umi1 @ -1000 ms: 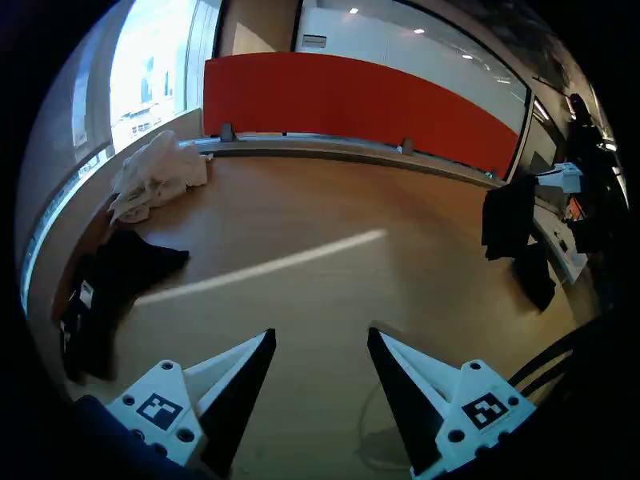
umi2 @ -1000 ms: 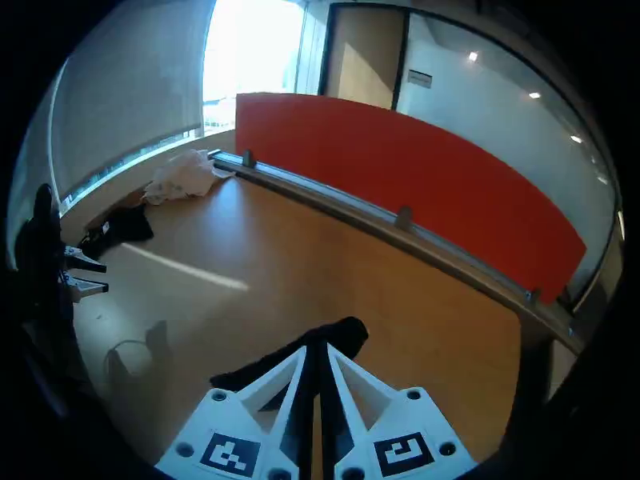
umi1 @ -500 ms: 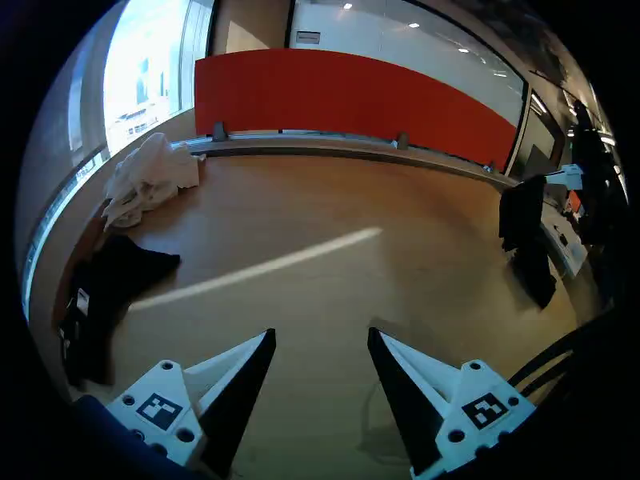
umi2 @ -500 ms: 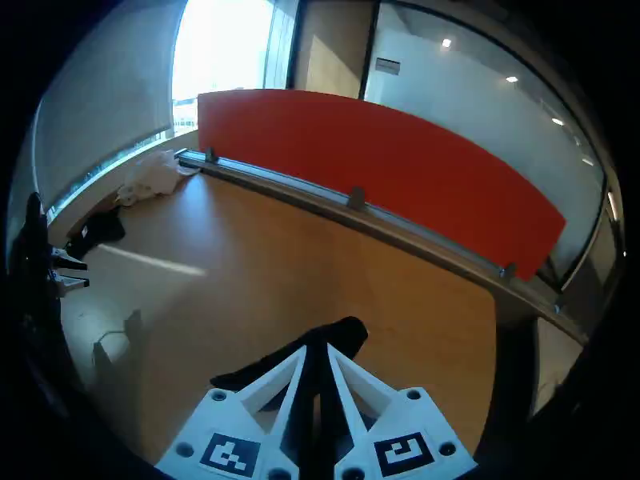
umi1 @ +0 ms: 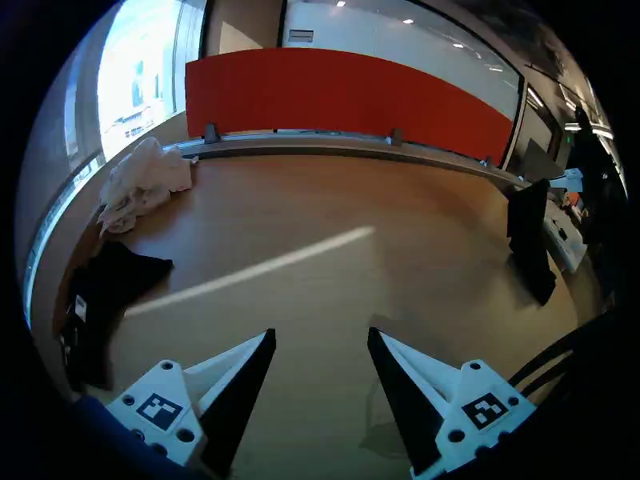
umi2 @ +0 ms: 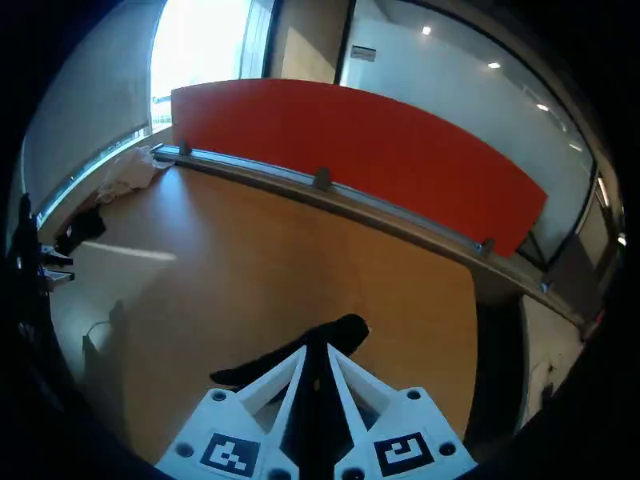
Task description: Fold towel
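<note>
Gripping: my right fingers (umi2: 272,392) clamped on limp black towel (umi2: 342,330).
Left fingers (umi1: 232,376): apart over smooth wooden surface (umi1: 320,208).
Change: towel hangs farther right than before.

Nothing legible anywhere, no words, no numbers. Black-and-white square markers (umi1: 158,410) on the fingers of the left gripper (umi1: 321,333): patterns only, no letters. Same kind of markers on the right gripper (umi2: 318,346). Small wall plate (umi1: 302,35) above the red partition (umi1: 344,96), too tiny to read. White tag (umi1: 80,306) on the black cloth (umi1: 108,284) at the left, blurred.
</note>
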`<move>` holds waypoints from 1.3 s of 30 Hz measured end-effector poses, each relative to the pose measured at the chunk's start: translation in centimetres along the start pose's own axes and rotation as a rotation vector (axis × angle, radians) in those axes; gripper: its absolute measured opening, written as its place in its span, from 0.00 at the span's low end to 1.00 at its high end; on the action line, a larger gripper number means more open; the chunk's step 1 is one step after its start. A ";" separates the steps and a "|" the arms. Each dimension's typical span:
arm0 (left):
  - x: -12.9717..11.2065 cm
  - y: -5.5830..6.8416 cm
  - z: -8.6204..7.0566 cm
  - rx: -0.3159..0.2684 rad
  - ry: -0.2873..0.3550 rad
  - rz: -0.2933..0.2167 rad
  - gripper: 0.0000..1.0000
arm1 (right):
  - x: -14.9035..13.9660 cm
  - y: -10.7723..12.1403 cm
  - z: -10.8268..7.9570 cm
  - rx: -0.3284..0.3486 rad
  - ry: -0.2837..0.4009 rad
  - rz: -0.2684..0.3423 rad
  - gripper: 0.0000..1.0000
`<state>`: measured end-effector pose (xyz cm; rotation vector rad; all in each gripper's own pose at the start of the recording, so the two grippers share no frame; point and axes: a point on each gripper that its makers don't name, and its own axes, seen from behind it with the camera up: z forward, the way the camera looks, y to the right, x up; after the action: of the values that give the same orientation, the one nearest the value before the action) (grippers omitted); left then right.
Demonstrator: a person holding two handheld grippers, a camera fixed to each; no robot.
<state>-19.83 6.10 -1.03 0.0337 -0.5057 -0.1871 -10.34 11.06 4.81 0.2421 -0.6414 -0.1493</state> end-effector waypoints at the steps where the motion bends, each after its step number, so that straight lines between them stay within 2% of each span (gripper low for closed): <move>1: 0.0 0.1 0.0 0.000 0.000 0.001 0.85 | -0.2 0.1 -0.1 -0.002 -0.001 0.004 0.03; 13: 0.0 0.6 0.0 -0.006 -0.003 0.011 0.85 | -2.8 1.4 -1.4 -0.027 -0.024 0.035 0.03; 29: -0.4 1.0 -0.2 -0.017 -0.006 0.027 0.85 | -9.2 3.2 -4.2 -0.084 -0.088 0.095 0.03; 39: -0.6 1.1 -0.5 -0.020 -0.008 0.035 0.85 | -13.0 3.5 -5.0 -0.114 -0.123 0.122 0.03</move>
<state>-19.94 7.31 -1.67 0.0049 -0.5116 -0.1577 -17.38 18.07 -5.53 0.0841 -0.7656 -0.0833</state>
